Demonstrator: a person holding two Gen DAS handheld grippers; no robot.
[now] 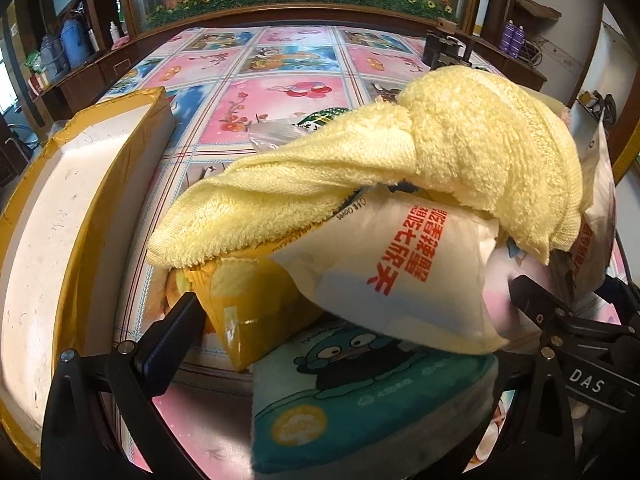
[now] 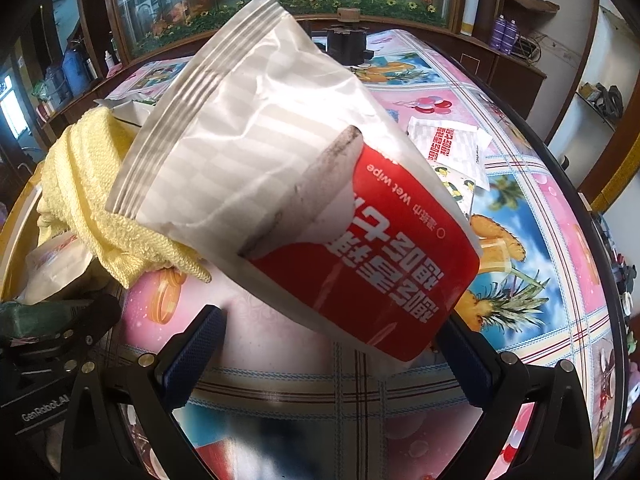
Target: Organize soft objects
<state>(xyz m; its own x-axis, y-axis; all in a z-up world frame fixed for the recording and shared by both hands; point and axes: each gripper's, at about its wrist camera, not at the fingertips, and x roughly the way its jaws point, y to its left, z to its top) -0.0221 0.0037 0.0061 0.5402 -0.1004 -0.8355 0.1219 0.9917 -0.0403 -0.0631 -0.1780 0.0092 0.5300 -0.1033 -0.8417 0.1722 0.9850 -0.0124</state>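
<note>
The right gripper (image 2: 328,344), jaws spread, has a wet wipe pouch (image 2: 296,200) tilted between them; grip unclear. The left gripper (image 1: 352,320) gapes before the towel-draped pile. Next, likely the foam box (image 1: 60,240).

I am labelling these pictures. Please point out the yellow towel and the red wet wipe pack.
yellow towel (image 1: 480,140): left wrist view, its bunched top.
red wet wipe pack (image 2: 384,256): right wrist view, its red printed part.

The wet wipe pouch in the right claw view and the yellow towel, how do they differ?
The wet wipe pouch is smooth, glossy, red and white with print; the yellow towel is plain, fuzzy terry. The pouch stands tilted with its sealed end up; the towel lies bunched and draped over other packets. Both are soft.
</note>
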